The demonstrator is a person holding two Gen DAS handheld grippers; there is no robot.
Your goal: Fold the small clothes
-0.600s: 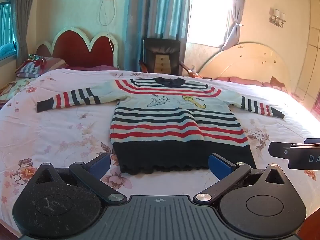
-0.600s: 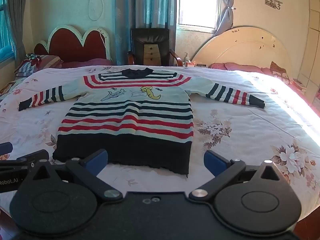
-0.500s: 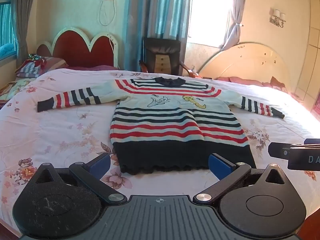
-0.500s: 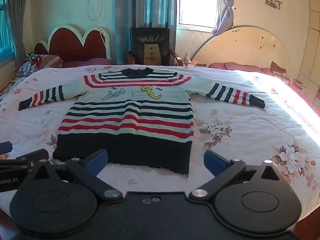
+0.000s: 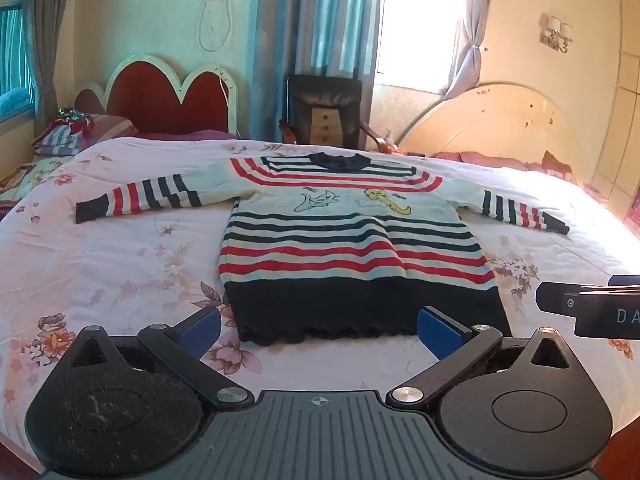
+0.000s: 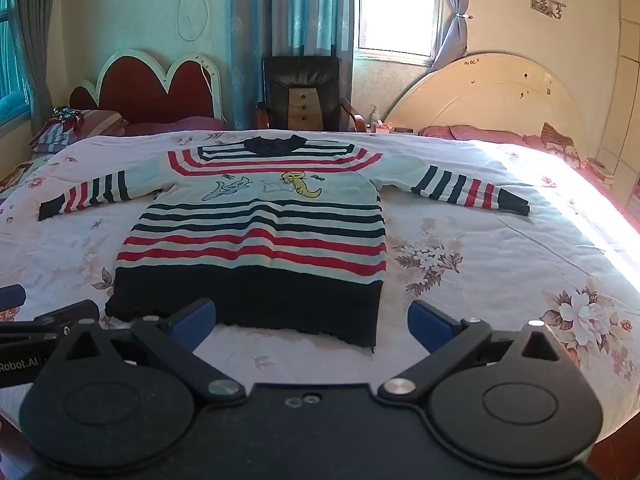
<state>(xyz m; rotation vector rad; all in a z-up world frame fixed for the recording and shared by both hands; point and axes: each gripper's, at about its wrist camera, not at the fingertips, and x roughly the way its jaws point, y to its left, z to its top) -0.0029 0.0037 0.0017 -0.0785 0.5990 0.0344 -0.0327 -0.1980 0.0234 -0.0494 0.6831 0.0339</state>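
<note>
A small striped sweater (image 5: 352, 240) lies flat on the bed, face up, both sleeves spread out sideways; it also shows in the right wrist view (image 6: 260, 236). Its dark hem faces me. My left gripper (image 5: 320, 328) is open and empty, just in front of the hem's left half. My right gripper (image 6: 312, 322) is open and empty, in front of the hem's right corner. The right gripper's side shows at the right edge of the left wrist view (image 5: 588, 304). The left gripper's side shows at the left edge of the right wrist view (image 6: 48, 320).
The bed has a white floral quilt (image 5: 120, 264). A red heart-shaped headboard (image 5: 164, 96) and pillows (image 5: 76, 136) are at far left. A dark chair (image 5: 324, 108) stands behind the bed. A cream round headboard (image 5: 500, 128) is at far right.
</note>
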